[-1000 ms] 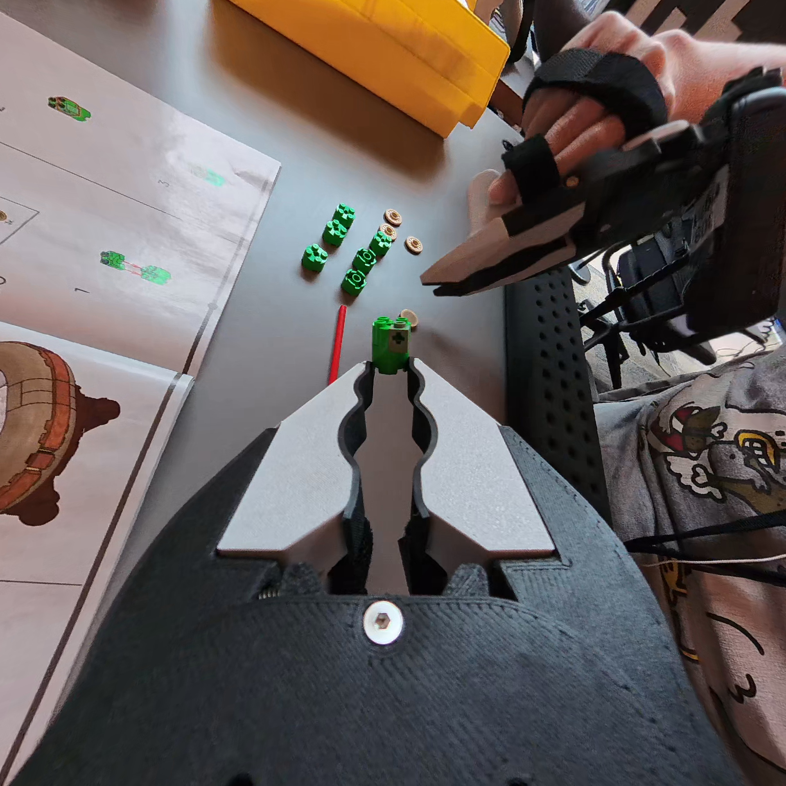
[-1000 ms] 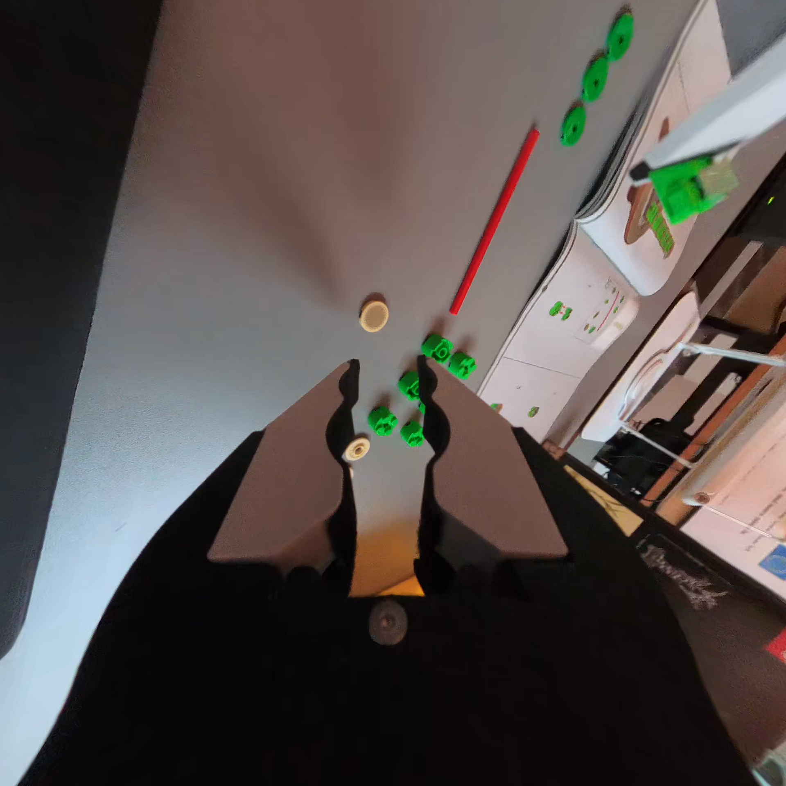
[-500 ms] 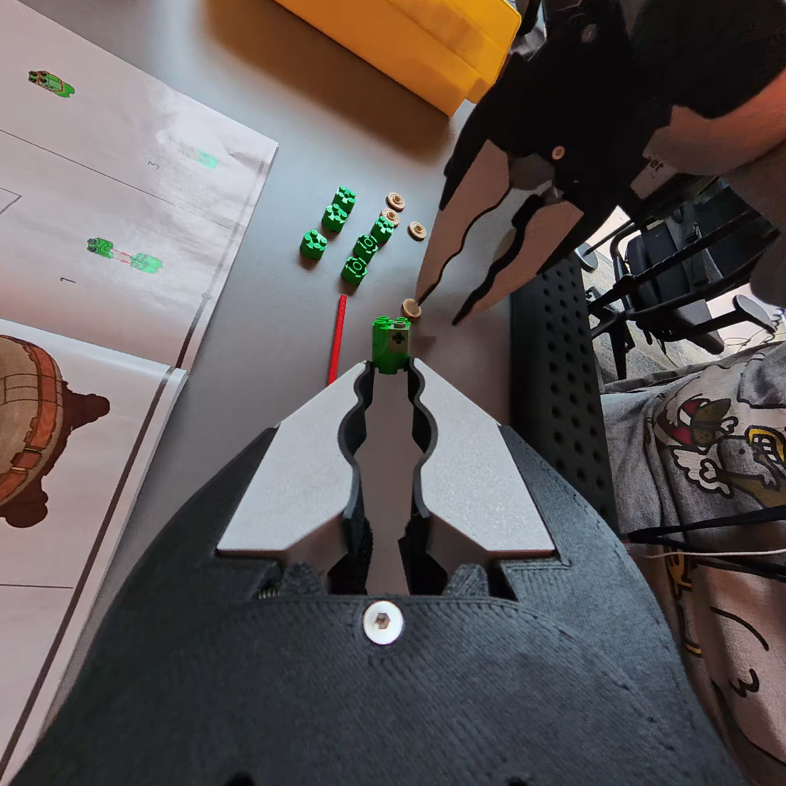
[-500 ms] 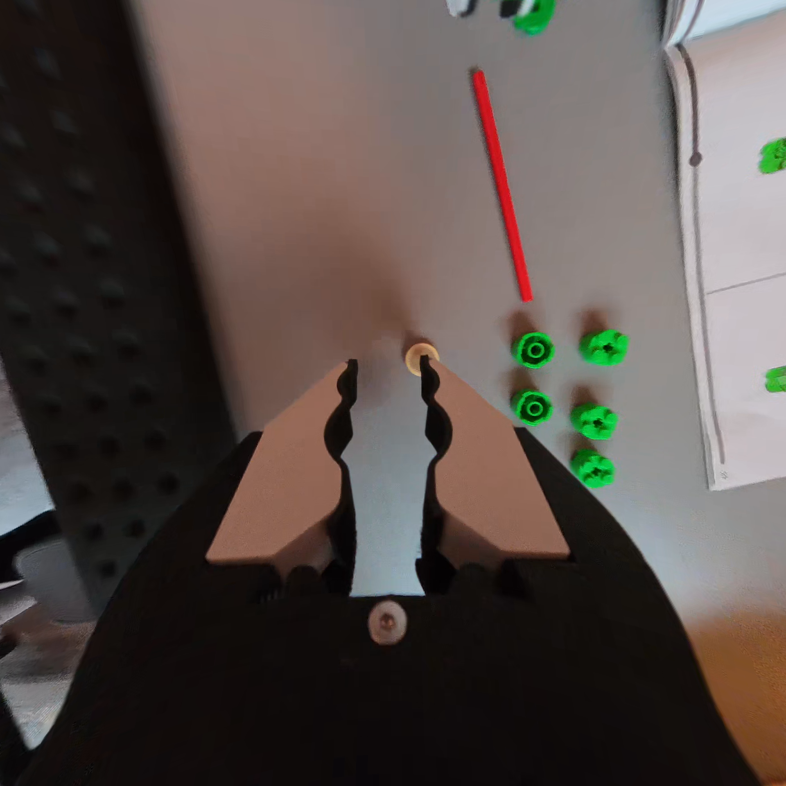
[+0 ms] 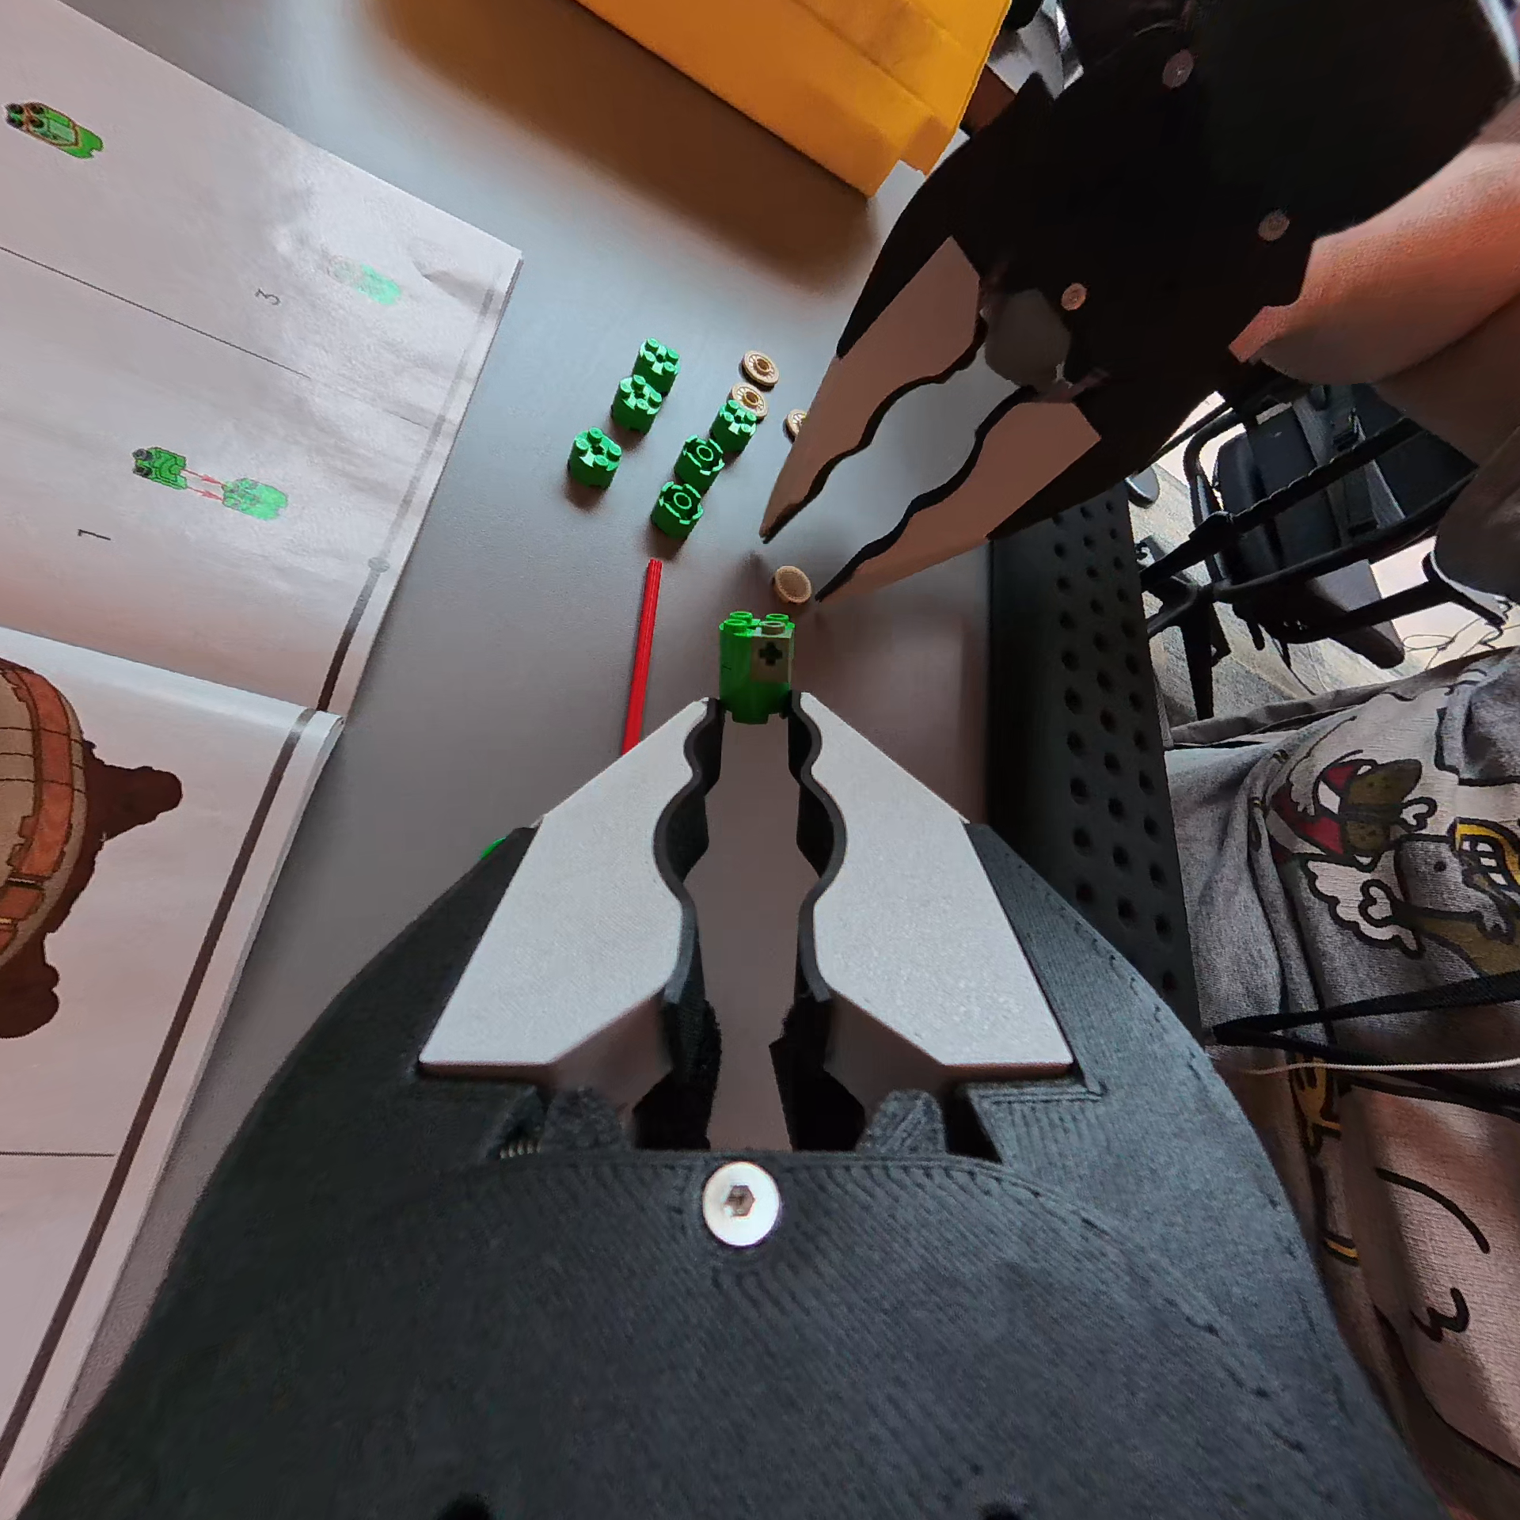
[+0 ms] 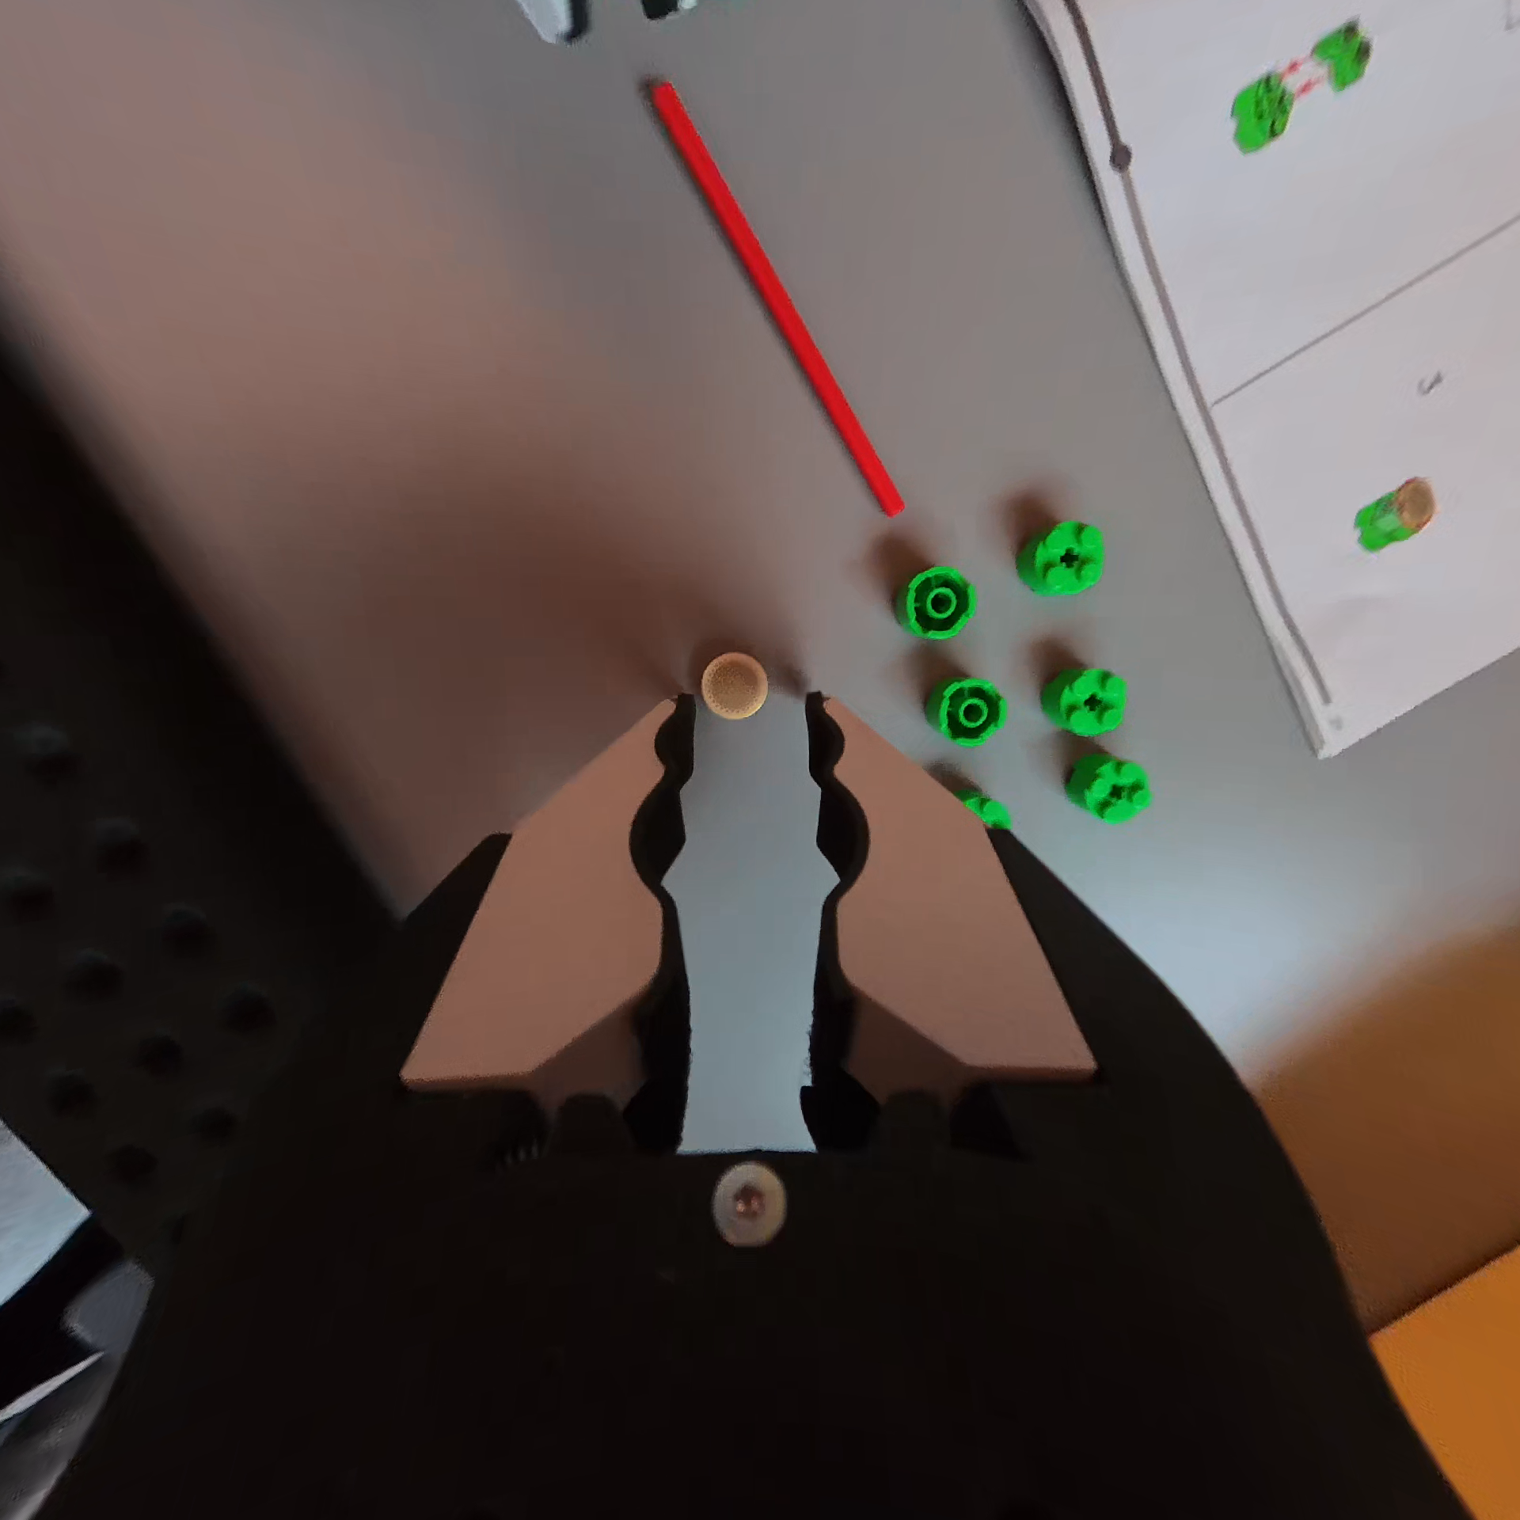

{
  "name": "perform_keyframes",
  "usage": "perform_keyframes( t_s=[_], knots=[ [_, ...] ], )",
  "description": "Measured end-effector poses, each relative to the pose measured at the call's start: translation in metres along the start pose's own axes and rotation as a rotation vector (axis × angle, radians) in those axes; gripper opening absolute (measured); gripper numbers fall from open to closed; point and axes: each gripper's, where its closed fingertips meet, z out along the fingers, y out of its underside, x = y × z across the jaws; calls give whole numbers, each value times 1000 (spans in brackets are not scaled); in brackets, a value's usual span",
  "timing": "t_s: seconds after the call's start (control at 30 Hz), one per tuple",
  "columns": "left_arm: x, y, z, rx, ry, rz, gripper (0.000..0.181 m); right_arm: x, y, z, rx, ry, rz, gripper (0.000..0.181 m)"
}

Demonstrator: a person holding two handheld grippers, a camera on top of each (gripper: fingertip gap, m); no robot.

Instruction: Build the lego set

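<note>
My left gripper is shut on a green round brick stack, held above the grey table. My right gripper is open, tips down at the table on either side of a small tan round tile. In the left wrist view the right gripper straddles that tile just beyond the held stack. Several loose green round bricks lie to the right of the tile. A red rod lies on the table; it also shows in the left wrist view.
An open instruction booklet lies at the left. A yellow box stands at the back. More tan tiles lie by the green bricks. A black perforated panel runs along the table's right edge, beside a person's lap. About 11 cm separates my left fingertips from my right. Between my left fingertips and the red rod there is roughly 5 cm. Seen from the left wrist view as well.
My right gripper has swung down over the table and settled with its open tips around the lone tan tile. My left gripper holds still with the green stack.
</note>
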Motion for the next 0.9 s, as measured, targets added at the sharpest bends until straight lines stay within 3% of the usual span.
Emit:
perform_keyframes(
  t_s=[0.23,0.67,0.77,0.9],
  knots=[
    [1,0,-1,2,-1,1,14,-3,-1,2,26,-43,137,25],
    [0,1,1,-2,0,-1,14,-2,-3,3,58,-2,79,14],
    [1,-4,-2,20,-10,23,14,5,-17,-14,106,31,14,14],
    [9,-13,-8,58,-6,91,14,11,-55,-70,167,26,-77,15]
  ],
)
